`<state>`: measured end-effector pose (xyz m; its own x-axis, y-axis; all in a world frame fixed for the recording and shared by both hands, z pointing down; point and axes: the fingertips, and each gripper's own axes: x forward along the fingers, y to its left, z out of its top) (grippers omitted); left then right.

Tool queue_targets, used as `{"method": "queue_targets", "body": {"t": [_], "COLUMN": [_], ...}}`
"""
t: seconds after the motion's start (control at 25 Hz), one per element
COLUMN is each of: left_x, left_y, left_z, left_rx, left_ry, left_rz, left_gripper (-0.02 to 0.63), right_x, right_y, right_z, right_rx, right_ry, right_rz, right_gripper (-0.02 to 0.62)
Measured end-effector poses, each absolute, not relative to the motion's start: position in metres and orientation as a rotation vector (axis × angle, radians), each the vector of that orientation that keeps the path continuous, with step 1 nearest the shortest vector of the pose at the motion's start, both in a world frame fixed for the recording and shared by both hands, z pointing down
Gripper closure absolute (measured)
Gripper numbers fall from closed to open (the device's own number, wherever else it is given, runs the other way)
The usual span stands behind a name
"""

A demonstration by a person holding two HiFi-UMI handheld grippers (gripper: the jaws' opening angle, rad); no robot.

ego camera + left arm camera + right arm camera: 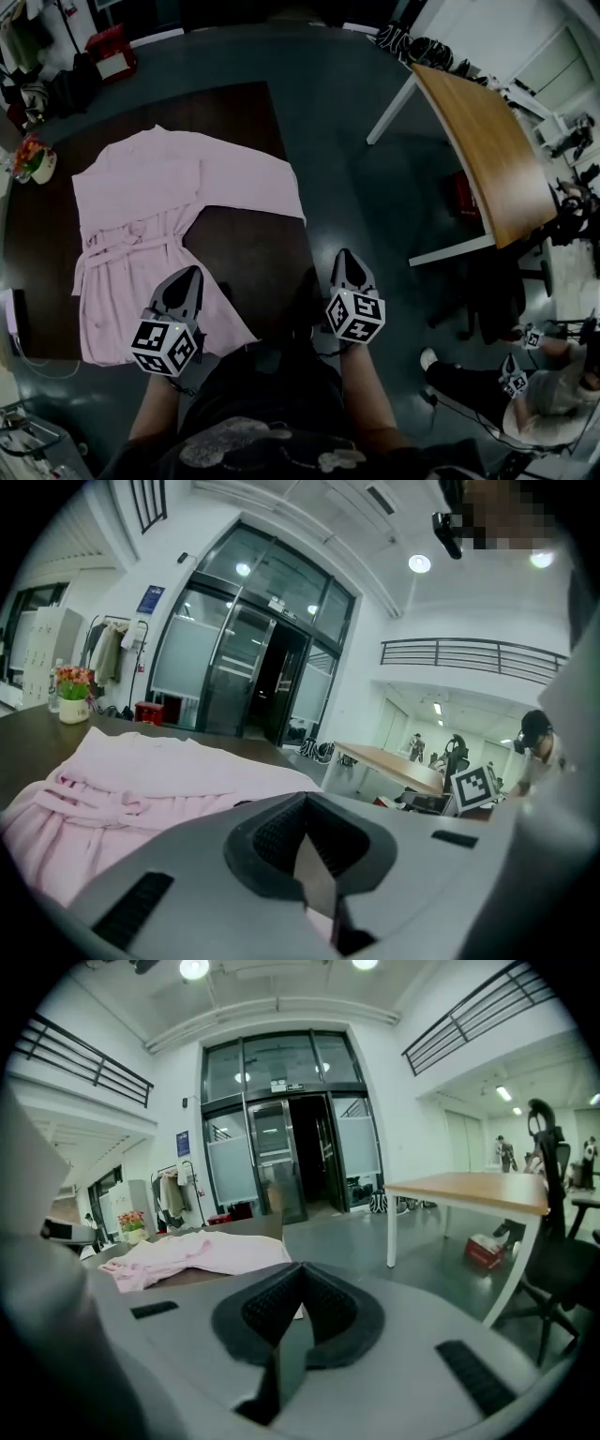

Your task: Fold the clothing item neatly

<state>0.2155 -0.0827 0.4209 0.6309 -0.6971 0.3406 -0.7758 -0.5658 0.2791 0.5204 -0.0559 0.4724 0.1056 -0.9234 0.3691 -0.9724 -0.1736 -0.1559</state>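
One pink robe (141,202) beneath left gripper (193,273)

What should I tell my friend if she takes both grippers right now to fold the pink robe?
Left gripper: shut, empty, above the robe's bottom hem.
Right gripper: shut, empty, beside the table's near corner, off the cloth.
Pink robe: lies on the dark table, belt across the waist, one sleeve stretched right.
Done: robe laid out.
Left: fold the sleeve in, then fold the body.
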Motion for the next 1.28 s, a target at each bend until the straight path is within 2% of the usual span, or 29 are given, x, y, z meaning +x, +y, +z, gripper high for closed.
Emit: {"method": "queue_targets", "body": {"t": [0.36, 0.56, 0.64, 0.76, 1.0, 1.2, 1.28], "left_x": [0.315, 0.352, 0.356, 0.358, 0.338, 0.314, 0.305], "left_y": [-0.105, -0.114, -0.115, -0.115, -0.108, -0.105, -0.104], "left_z": [0.460, 0.480, 0.488, 0.496, 0.504, 0.497, 0.495], "left_rx": [2.343, 2.275, 2.248, 2.205, 2.128, 2.098, 2.093], "left_ry": [-1.298, -1.341, -1.368, -1.396, -1.477, -1.538, -1.559], "left_rz": [0.354, 0.422, 0.443, 0.448, 0.472, 0.438, 0.413], "left_gripper": [0.595, 0.595, 0.595, 0.595, 0.595, 0.595, 0.595], "right_x": [0.576, 0.553, 0.535, 0.512, 0.485, 0.494, 0.508], "right_y": [-0.095, -0.119, -0.126, -0.134, -0.150, -0.162, -0.163], "right_z": [0.565, 0.610, 0.627, 0.644, 0.660, 0.653, 0.646], "right_rx": [1.940, 1.696, 1.585, 1.465, 1.376, 1.445, 1.522], "right_ry": [-2.078, -2.254, -2.306, -2.363, -2.379, -2.337, -2.298], "right_rz": [0.707, 0.816, 0.815, 0.824, 0.834, 0.780, 0.764], "right_gripper": [0.601, 0.600, 0.591, 0.531, 0.512, 0.515, 0.566]}}
